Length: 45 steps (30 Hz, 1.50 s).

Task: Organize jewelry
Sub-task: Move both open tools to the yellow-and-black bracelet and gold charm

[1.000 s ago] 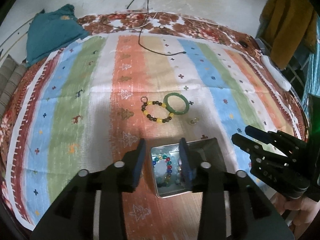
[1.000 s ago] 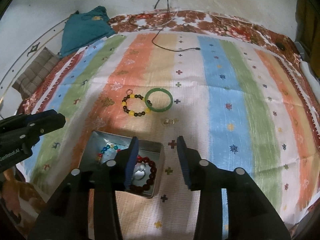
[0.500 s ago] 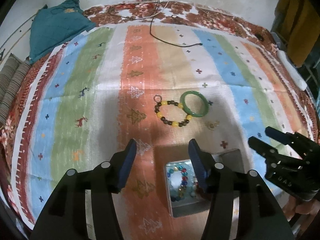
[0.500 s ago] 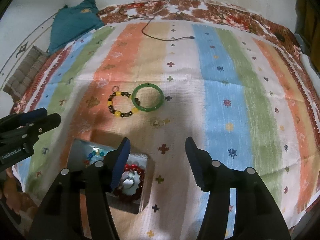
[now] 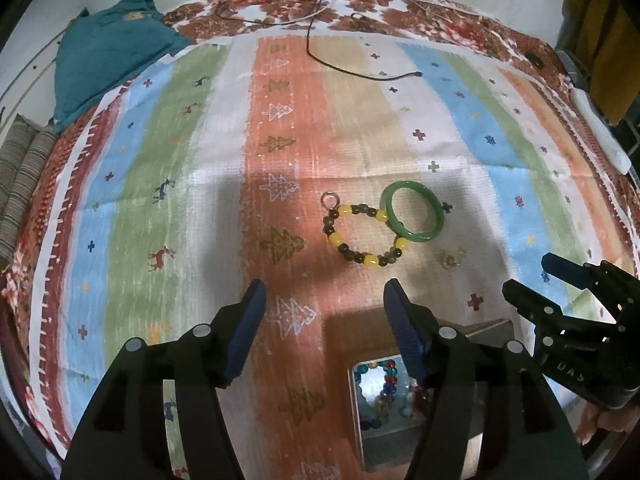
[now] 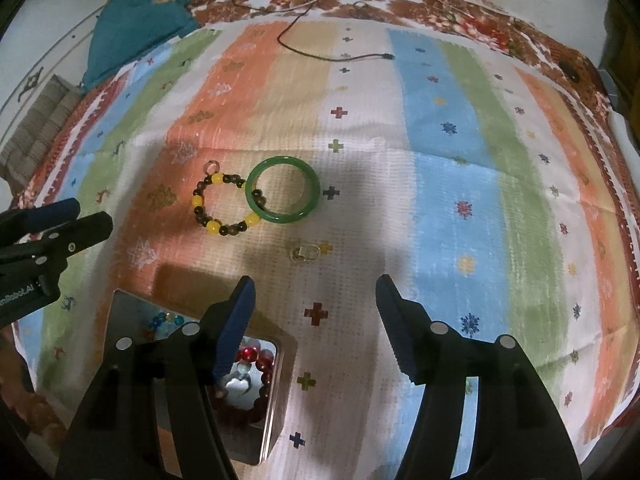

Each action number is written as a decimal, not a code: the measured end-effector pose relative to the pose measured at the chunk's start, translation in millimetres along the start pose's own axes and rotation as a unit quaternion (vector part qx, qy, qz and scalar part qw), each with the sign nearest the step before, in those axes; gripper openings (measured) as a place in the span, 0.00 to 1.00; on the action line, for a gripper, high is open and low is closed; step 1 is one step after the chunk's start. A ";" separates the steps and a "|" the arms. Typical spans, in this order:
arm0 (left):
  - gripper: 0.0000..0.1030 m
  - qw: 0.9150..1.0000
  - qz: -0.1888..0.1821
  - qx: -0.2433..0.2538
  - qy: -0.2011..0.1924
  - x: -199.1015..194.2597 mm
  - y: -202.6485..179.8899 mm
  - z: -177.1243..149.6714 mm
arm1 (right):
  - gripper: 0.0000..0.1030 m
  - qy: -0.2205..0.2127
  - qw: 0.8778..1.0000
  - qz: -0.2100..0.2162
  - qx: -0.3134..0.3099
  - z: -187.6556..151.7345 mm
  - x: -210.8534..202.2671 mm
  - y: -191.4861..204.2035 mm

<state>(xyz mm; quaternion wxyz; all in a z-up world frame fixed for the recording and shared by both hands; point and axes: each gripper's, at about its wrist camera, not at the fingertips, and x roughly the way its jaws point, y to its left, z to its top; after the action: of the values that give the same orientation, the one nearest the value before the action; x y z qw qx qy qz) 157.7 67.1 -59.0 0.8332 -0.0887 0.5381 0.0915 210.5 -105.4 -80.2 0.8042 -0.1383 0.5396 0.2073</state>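
Observation:
A green bangle [image 5: 413,212] [image 6: 283,190] lies on the striped cloth, overlapping a yellow-and-brown bead bracelet [image 5: 362,232] [image 6: 224,204] with a small ring at its top. A small pale ring [image 5: 450,258] [image 6: 305,253] lies nearer. A metal tin [image 5: 394,408] [image 6: 276,396] holds a multicoloured bead bracelet and a dark red bead bracelet with a white charm. My left gripper [image 5: 324,328] is open and empty, above the cloth short of the bracelet. My right gripper [image 6: 314,322] is open and empty, short of the pale ring.
A black cable [image 5: 360,72] trails across the far cloth. A teal cushion [image 5: 108,60] lies at the far left beside a grey striped cushion [image 5: 20,176]. A white bar [image 5: 600,132] and yellow garment [image 5: 604,36] are at the right edge.
Both grippers have opened wider and moved forward from over the tin toward the jewelry on the cloth. The tin now sits lower in both views.

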 end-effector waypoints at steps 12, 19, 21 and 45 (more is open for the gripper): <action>0.62 1.000 0.019 0.007 0.022 28.4 1.2 14.1 | 0.68 0.020 1.000 0.004 -0.006 11.9 20.3 1.8; 0.62 0.999 0.029 0.015 0.038 48.8 -0.7 21.9 | 0.70 0.036 0.999 0.000 -0.004 18.0 36.3 -2.5; 0.62 0.999 0.031 0.016 0.042 54.7 0.0 23.6 | 0.70 0.039 0.999 0.001 -0.003 18.7 39.8 -4.0; 0.59 0.996 0.031 0.032 0.075 102.9 -4.1 42.3 | 0.70 0.080 0.997 0.000 -0.019 33.2 80.4 1.3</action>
<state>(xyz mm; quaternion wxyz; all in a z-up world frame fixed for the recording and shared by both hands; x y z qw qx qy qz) 237.6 79.4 -135.6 0.7896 -0.0516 0.6043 0.0934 263.4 -74.7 -142.1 0.7559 -0.1696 0.5980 0.2056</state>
